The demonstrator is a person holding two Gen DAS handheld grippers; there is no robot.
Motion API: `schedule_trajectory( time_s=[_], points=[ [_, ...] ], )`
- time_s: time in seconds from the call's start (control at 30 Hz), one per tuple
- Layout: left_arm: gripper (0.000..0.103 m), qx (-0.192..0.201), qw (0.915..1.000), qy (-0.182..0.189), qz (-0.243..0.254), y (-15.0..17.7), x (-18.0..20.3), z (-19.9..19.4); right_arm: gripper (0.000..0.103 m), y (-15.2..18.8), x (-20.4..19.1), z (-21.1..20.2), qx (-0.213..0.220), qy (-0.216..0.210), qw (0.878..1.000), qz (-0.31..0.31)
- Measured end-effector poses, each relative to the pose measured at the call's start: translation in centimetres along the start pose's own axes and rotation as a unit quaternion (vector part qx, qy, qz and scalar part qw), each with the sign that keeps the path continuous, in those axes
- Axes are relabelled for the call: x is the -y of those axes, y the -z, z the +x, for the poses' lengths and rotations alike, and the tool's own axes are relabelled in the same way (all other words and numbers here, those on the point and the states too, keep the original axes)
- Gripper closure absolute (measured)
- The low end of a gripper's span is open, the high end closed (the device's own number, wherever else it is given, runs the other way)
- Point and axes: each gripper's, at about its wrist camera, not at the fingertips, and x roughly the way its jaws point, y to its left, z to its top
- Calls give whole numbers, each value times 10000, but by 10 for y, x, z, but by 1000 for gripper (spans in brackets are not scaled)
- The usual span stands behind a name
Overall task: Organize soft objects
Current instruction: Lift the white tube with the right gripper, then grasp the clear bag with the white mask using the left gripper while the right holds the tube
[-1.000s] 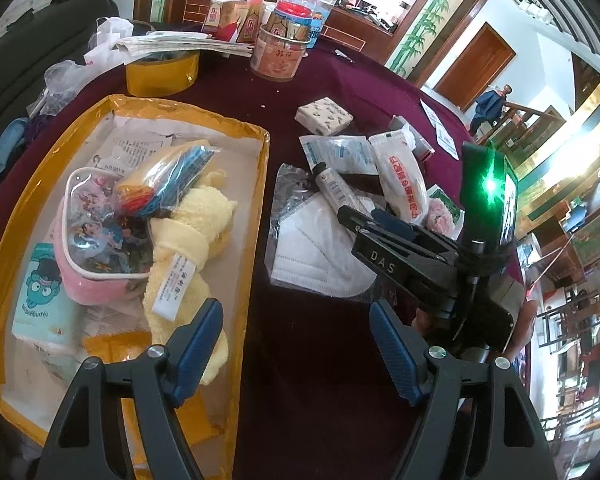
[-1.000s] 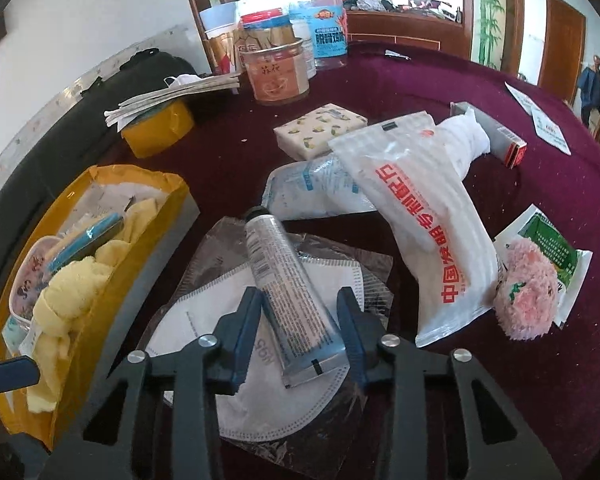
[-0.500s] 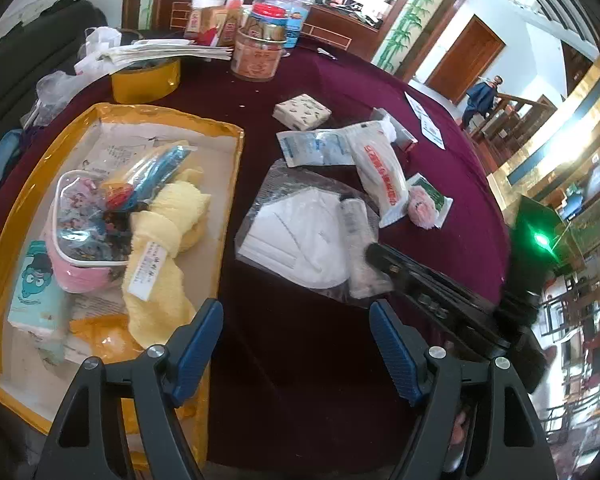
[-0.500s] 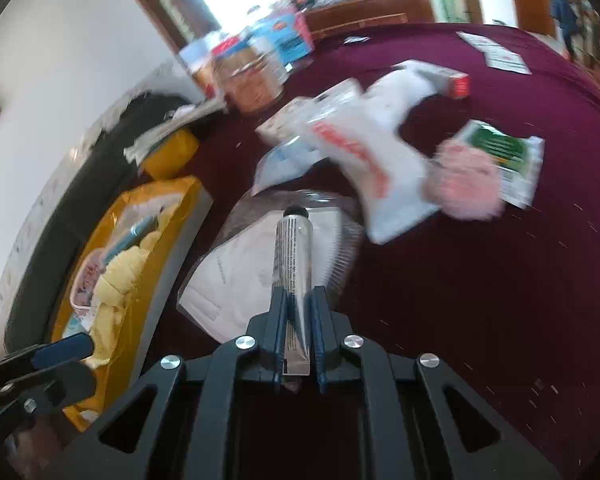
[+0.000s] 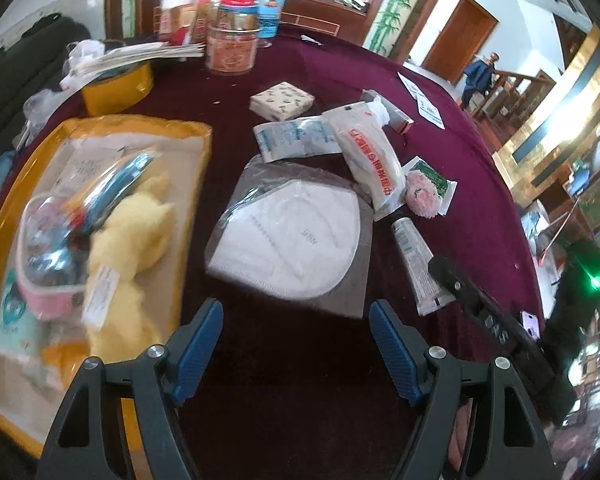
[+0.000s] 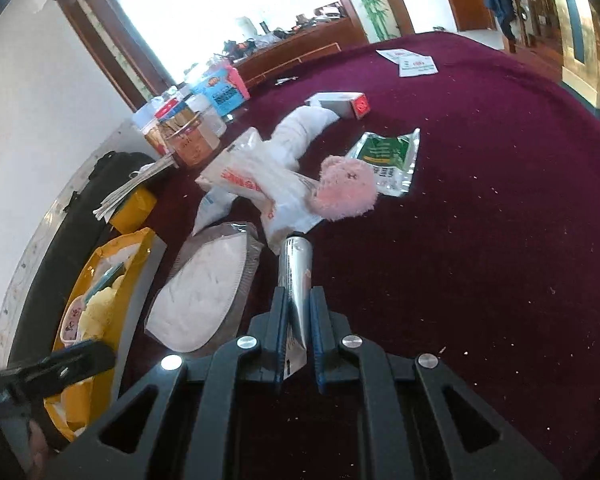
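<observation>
Silver tube [image 6: 296,280], crimped end pinched between the blue pads of the right gripper [image 6: 298,312]; cap end points away, toward the white printed bag [image 6: 260,184] and pink fluffy piece [image 6: 346,192]. In the left wrist view the tube [image 5: 414,260] sits just right of the bagged white mask [image 5: 296,236], over the maroon tablecloth [image 5: 300,360]. Left gripper [image 5: 296,344] wide apart, nothing between its pads, hanging above bare cloth near the mask. Yellow tray [image 5: 196,136] to the left holds a yellow plush towel [image 5: 128,236] and a pink-rimmed pouch [image 5: 48,256]. Jars [image 5: 232,46] at the table's far side.
</observation>
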Motion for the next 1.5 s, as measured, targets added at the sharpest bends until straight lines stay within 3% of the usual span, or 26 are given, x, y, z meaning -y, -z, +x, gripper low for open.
schedule_trajectory(
  time_s=[0.17, 0.23, 0.33, 0.47, 0.7, 0.77, 0.93, 1.03, 1.2, 1.5],
  points=[
    [24, -53, 9996, -49, 278, -17, 20, 24, 88, -2, 9, 9, -253, -201, 9991, 277],
    [24, -144, 9991, -110, 375, -22, 28, 33, 76, -3, 18, 15, -425, -375, 9971, 514],
    [24, -182, 9991, -37, 368, -24, 33, 40, 69, -5, 24, 16, -450, -541, 9951, 698],
    [24, -172, 9995, -23, 265, -19, 29, 37, 57, -7, 12, 20, -495, -415, 9971, 389],
    [24, -180, 9998, -96, 83, -11, 14, 32, 60, -13, -17, 39, -575, 345, 9971, -368],
    [24, -185, 9998, -107, 45, -11, 11, 33, 75, -11, -20, 41, -596, 537, 9954, -519],
    [24, -202, 9998, -68, 42, -11, 11, 35, 76, -10, -18, 39, -542, 541, 9958, -500],
    [24, -202, 9997, -79, 116, -11, 15, 35, 76, -11, -9, 22, -187, 260, 9993, -211],
    [24, -216, 9990, -170, 357, -16, 29, 42, 76, -11, 2, 2, 326, 310, 9989, 161],
    [24, -206, 9900, -781, 1158, -29, 68, 79, 76, -16, 19, -1, 401, 224, 9970, 615]
  ],
)
